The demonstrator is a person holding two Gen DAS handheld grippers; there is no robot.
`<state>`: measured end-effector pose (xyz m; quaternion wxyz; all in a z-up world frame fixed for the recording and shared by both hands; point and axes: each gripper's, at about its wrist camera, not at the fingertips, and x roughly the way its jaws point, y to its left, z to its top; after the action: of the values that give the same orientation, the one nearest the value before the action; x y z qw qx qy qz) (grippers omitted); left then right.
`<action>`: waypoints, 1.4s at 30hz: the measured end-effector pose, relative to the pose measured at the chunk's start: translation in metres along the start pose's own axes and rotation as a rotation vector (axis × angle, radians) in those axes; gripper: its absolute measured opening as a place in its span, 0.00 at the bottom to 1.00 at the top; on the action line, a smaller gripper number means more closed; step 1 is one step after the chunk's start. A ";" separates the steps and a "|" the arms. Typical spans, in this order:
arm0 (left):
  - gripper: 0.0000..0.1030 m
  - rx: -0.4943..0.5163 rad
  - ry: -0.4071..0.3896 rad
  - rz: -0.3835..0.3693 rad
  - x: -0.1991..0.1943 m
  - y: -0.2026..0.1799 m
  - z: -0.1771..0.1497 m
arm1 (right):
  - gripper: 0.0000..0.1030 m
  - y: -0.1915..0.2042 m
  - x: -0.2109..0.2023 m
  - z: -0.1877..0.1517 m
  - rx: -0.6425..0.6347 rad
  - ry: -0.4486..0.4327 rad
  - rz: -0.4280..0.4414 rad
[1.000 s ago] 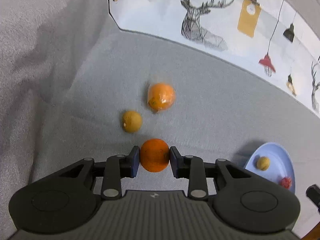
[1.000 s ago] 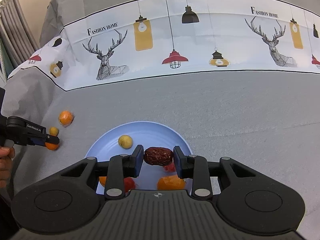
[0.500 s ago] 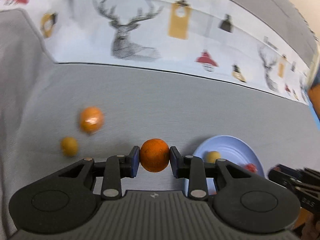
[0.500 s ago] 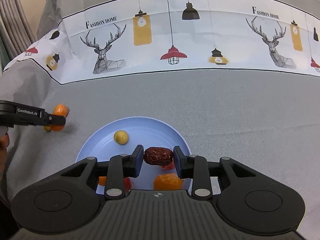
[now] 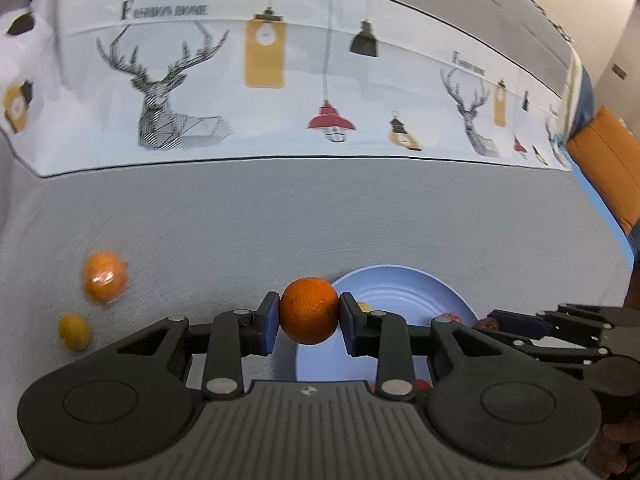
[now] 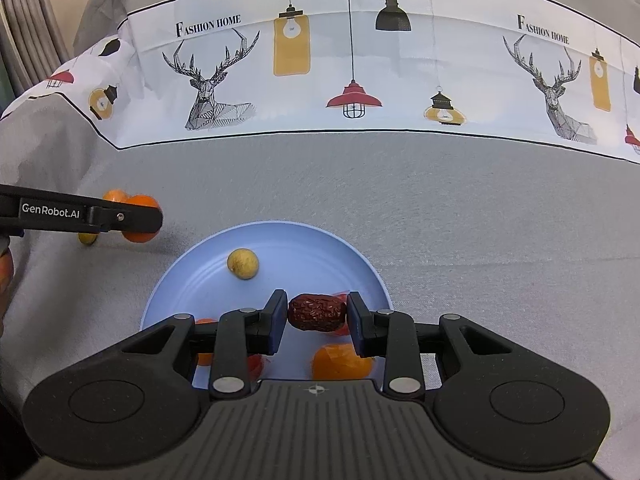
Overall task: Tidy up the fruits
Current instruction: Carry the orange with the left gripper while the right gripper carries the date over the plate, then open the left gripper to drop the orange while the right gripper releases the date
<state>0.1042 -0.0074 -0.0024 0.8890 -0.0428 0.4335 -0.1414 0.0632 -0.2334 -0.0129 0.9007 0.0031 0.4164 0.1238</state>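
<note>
My left hand-held gripper (image 5: 309, 312) pinched an orange (image 5: 309, 310) at lower centre, beside the blue plate's (image 5: 404, 284) left rim. My right hand-held gripper (image 6: 317, 313) pinched a red date (image 6: 317, 313) over the plate's lower right.

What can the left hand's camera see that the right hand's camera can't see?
Only the left wrist view shows an orange cushion at the far right, and the orange front-on, pinched in the left gripper.

Only the right wrist view shows the wrinkly red date close up in the right gripper, a wrapped orange fruit on the plate, and grey curtains.

Both show the blue plate, the small yellow fruit on it, and the deer tablecloth.
</note>
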 end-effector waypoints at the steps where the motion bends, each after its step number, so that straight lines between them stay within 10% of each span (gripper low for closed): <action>1: 0.34 0.016 -0.005 -0.004 0.000 -0.003 0.000 | 0.33 0.000 0.000 0.000 -0.002 0.000 -0.002; 15: 0.34 0.269 -0.018 -0.052 0.006 -0.048 -0.015 | 0.33 0.003 0.002 0.000 -0.004 0.004 -0.006; 42: 0.34 0.283 -0.015 -0.073 0.010 -0.053 -0.018 | 0.33 0.004 0.002 -0.002 -0.004 -0.006 -0.003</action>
<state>0.0847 -0.0602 -0.0105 0.8836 0.0662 0.4006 -0.2332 0.0618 -0.2290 -0.0154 0.9021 0.0012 0.4137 0.1231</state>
